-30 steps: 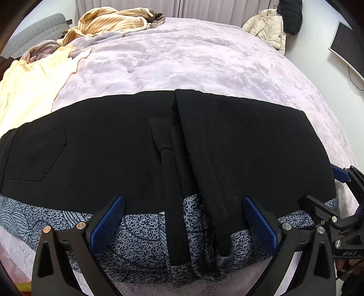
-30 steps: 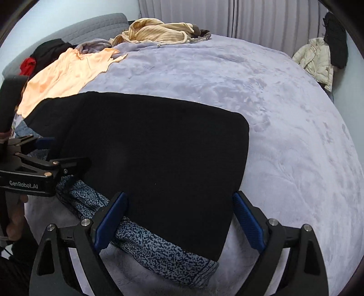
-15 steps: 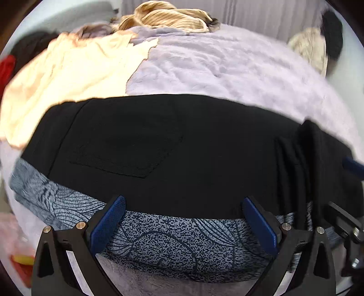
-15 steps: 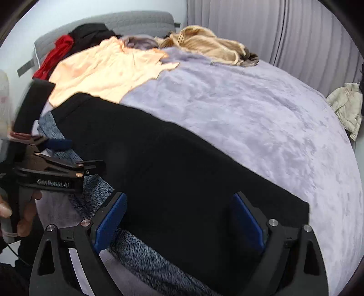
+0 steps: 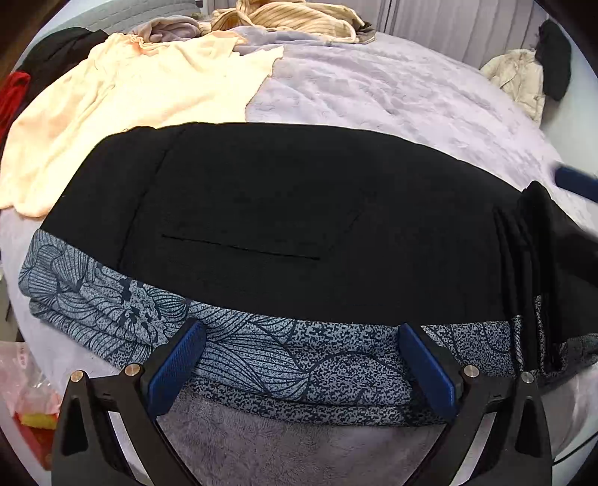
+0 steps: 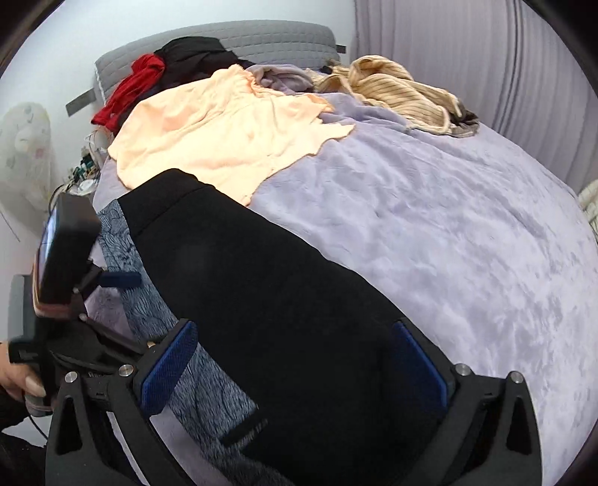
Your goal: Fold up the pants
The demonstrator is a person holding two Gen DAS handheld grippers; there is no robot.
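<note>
Black pants [image 5: 284, 224] lie folded flat on the bed, on top of a blue-grey patterned garment [image 5: 261, 359] that sticks out along the near edge. A back pocket seam shows on the pants. My left gripper [image 5: 299, 370] is open, its blue pads above the patterned garment's near edge, holding nothing. My right gripper [image 6: 295, 370] is open with the pants [image 6: 284, 299] lying between its pads, not pinched. The left gripper's body [image 6: 63, 261] shows at the left of the right wrist view.
The lilac blanket [image 5: 392, 93] covers the bed. A peach shirt [image 5: 130, 93], a striped tan garment [image 5: 299, 18], and red and black clothes [image 6: 149, 74] lie at the far side. A cream jacket [image 5: 519, 78] sits far right. A plastic bag [image 5: 22, 392] is at near left.
Both grippers have swung left along the pants toward the waistband end. The left view went from the leg split to the back pocket. Both stayed open.
</note>
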